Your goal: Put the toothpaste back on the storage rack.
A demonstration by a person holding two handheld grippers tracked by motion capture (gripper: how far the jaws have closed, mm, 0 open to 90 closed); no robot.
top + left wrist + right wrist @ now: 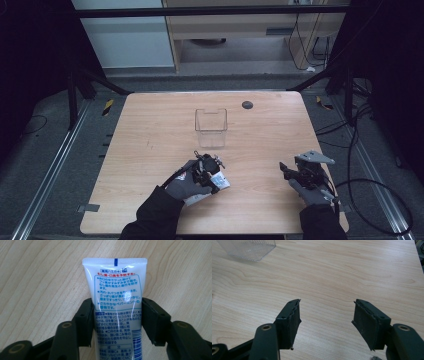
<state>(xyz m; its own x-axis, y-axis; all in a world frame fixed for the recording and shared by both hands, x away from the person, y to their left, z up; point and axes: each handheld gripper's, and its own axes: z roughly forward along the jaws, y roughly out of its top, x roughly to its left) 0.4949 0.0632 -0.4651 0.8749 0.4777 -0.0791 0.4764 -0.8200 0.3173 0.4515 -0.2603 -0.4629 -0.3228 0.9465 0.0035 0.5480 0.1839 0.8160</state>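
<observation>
A white toothpaste tube (117, 292) with blue and red print lies flat on the wooden table (37, 277). My left gripper (117, 320) has a pad against each side of the tube's body, and the crimped end points away from me. In the high view the left gripper (207, 170) sits over the tube (220, 181) near the table's front middle, held by a gloved hand. My right gripper (325, 322) stands open above bare wood with nothing between its fingers. It shows at the front right in the high view (286, 170).
A clear plastic container (211, 127) stands upright at the middle of the table; its corner (249, 248) shows at the top left of the right gripper view. A small dark round mark (247, 104) lies near the far edge. Cables run along the floor at the right.
</observation>
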